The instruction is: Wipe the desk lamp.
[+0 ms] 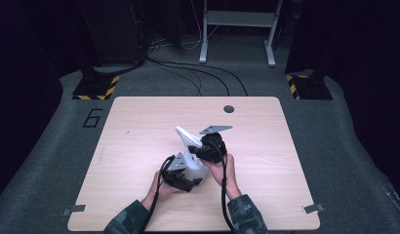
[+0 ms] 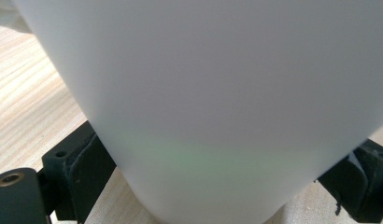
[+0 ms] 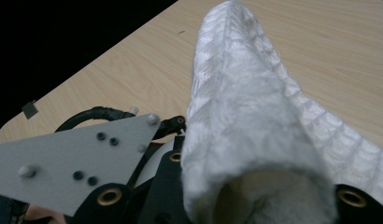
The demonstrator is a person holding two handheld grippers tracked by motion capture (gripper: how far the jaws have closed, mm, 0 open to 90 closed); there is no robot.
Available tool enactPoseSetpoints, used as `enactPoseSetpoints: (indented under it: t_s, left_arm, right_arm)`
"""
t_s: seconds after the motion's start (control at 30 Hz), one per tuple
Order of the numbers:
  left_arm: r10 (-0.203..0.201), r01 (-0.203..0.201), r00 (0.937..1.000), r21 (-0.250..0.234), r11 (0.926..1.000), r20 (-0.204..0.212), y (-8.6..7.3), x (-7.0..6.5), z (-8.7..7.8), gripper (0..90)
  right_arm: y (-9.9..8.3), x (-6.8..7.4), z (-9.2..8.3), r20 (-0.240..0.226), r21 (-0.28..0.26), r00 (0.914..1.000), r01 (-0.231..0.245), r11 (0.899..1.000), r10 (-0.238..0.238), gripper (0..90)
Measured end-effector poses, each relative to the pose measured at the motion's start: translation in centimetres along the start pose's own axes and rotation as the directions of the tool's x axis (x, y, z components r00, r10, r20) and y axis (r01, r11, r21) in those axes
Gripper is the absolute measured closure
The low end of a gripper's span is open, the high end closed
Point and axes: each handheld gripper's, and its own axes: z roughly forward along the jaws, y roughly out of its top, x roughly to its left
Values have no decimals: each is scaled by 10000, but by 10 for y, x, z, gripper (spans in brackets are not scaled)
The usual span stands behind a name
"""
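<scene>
Hands hold two grippers near the middle of the table [image 1: 139, 126] in the high view. The left gripper [image 1: 184, 176] has a white cup [image 1: 194, 168] standing on the wood. The right gripper [image 1: 204, 148] holds a white cloth [image 1: 187, 135] tilted up just above the cup. What is inside the cup cannot be seen.

In the left gripper view, both black fingers [image 2: 89, 161] press the cup's [image 2: 213, 102] sides.

In the right gripper view, the fingers are squeezed shut on the rolled cloth [image 3: 245, 121], beside the left gripper's grey plate [image 3: 73, 161].

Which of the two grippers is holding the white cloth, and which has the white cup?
The right gripper holds the textured white cloth, raised and tilted. The left gripper clamps the smooth white cup standing on the table.
</scene>
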Motion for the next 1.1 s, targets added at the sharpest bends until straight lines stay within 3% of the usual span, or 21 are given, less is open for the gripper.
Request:
enactPoseSetpoints:
  t_s: [0.17,0.33,0.5,0.7,0.9,1.03,1.1]
  left_arm:
    - [132,-132,9999,-5,9999,-61,0,1,0,77]
    - [-51,51,10000,5,10000,23,0,0,0,77]
    - [16,-16,10000,21,10000,-4,0,0,0,77]
    - [59,-59,10000,-8,10000,-46,0,0,0,77]
    - [63,-63,10000,-2,10000,-42,0,1,0,77]
    - [-70,70,10000,9,10000,27,0,0,0,77]
    - [54,-54,10000,103,9999,11,0,1,0,77]
  right_arm:
    - [-8,11,-8,-64,200,9995,318,9993,-317,852]
    - [-10,-1,-15,18,150,9999,148,9998,-148,852]
    - [0,-6,-5,97,123,9999,48,9999,-49,852]
    - [4,5,3,-206,270,9997,110,9996,-104,852]
    - [-10,8,-11,-389,274,9988,307,9992,-296,853]
    - [-16,-1,-20,-214,140,9998,-36,9999,39,852]
    - [-14,-4,-20,-140,90,9998,-137,9999,138,853]
